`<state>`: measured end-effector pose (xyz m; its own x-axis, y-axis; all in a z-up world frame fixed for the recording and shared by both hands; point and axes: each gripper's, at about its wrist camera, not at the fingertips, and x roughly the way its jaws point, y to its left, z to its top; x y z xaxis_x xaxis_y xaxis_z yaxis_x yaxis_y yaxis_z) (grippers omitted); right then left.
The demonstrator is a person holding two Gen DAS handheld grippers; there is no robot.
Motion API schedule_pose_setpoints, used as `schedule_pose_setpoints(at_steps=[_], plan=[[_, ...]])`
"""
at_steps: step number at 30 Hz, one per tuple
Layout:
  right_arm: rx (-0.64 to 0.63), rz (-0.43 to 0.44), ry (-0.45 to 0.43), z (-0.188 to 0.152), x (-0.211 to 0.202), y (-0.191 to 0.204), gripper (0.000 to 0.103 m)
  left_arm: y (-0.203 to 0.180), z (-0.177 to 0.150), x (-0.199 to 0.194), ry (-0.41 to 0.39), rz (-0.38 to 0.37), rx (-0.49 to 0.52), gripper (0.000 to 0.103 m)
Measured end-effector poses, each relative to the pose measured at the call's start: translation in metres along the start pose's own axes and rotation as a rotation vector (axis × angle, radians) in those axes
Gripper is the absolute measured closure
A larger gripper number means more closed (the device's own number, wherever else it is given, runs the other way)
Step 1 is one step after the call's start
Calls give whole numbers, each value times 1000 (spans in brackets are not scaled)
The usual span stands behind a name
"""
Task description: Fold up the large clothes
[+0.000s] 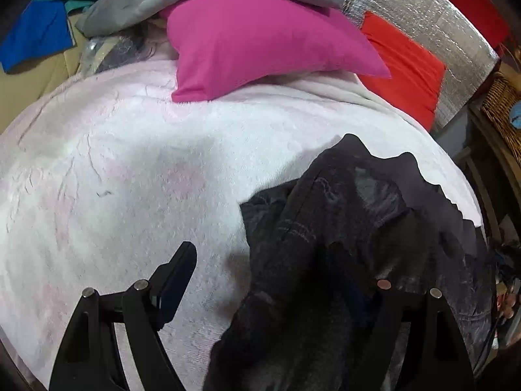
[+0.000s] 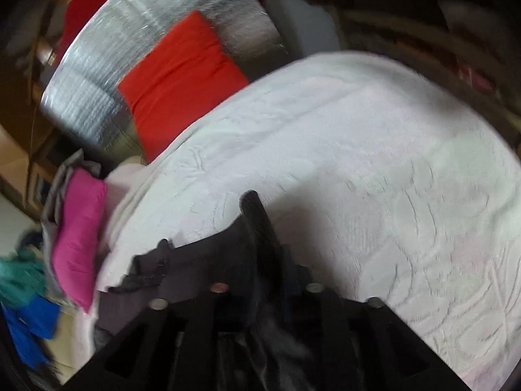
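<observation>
The left hand-held gripper (image 1: 260,280) is spreading wide beside the dark garment (image 1: 351,228) near the bed's (image 1: 130,163) right edge; the right hand-held gripper (image 2: 260,228) is pinching its fabric.

The blanket (image 1: 130,163) filling the middle of the frame is pale pink plush cloth, fuzzy and matt, with fine creases pressed into its nap. The dark garment (image 1: 358,228) at lower right is matt black-grey woven cloth with visible stitched seams and one slightly sheeny patch. The left gripper (image 1: 260,280) looks like matt black plastic with small shiny metal pins. At upper centre, the pink pillow (image 1: 254,42) is smooth matt fabric; the silver sheet (image 1: 423,16) behind it is crinkled, reflective foil. The basket (image 1: 504,110) at right is rough woven wicker.
</observation>
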<state>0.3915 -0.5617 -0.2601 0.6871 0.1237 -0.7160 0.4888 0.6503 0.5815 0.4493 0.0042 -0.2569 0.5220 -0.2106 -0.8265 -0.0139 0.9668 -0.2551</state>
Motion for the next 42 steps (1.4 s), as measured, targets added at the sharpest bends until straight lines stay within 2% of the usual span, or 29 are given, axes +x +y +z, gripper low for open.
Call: schedule_pose_setpoints(at_steps=[1, 2, 5, 8, 10, 11, 12, 14, 16, 18, 21, 23, 25, 27, 28, 30, 32, 35, 37, 38, 39, 40, 42], plan=[[22, 12, -6, -1, -3, -4, 20, 1, 1, -1, -3, 11, 6, 20], [25, 17, -29, -4, -10, -8, 16, 2, 2, -1, -6, 25, 8, 20], [-27, 8, -64, -12, -15, -12, 16, 9, 4, 1, 12, 17, 1, 20], [-54, -39, 22, -12, 0, -14, 17, 13, 6, 1, 26, 7, 6, 20], [-69, -37, 63, -12, 9, -13, 18, 11, 8, -2, 21, 3, 27, 20], [-82, -40, 87, -13, 14, -10, 20, 10, 8, -3, 16, -2, 37, 20], [-98, -54, 115, -14, 20, -6, 34, 7, 10, -7, -4, -7, 60, 20], [-175, -160, 147, -21, 30, 4, 58, 1, 13, -15, -53, 19, 106, 20], [-271, -224, 128, -29, 26, 17, 69, -5, 15, -14, -68, 87, 161, 20], [-323, -248, 82, -35, 13, 27, 81, -8, 15, -1, -15, 134, 201, 20], [-387, -295, -26, -48, -5, 37, 84, -13, 9, 18, 66, 167, 241, 20], [-390, -347, -44, -53, -3, 36, 85, -15, 8, 20, 72, 170, 250, 19], [-365, -366, -59, -54, 1, 34, 86, -14, 8, 17, 67, 101, 221, 20], [-357, -357, -133, -55, -11, 37, 87, -14, 8, 12, 57, -25, 194, 20], [-354, -355, -166, -54, -17, 38, 87, -17, 8, 12, 57, -40, 199, 20], [-333, -356, -138, -49, -10, 31, 87, -24, 3, 19, 67, 35, 238, 20], [-300, -342, -111, -49, 3, 24, 87, -27, 1, 25, 79, 60, 240, 20], [-246, -330, -41, -48, 19, 13, 81, -27, 1, 23, 81, 58, 224, 20], [-199, -279, -38, -47, 8, 11, 69, -25, 1, 22, 83, 56, 216, 20], [-174, -254, -28, -47, 1, 8, 50, -23, 1, 20, 81, 55, 215, 20], [-144, -229, -26, -47, -7, 3, 26, -22, 2, 18, 75, 54, 216, 20], [-122, -212, -42, -49, -16, 0, 22, -20, 2, 14, 66, 57, 214, 20], [-92, -177, -75, -51, -33, -8, 22, -16, 5, 6, 40, 67, 203, 20]])
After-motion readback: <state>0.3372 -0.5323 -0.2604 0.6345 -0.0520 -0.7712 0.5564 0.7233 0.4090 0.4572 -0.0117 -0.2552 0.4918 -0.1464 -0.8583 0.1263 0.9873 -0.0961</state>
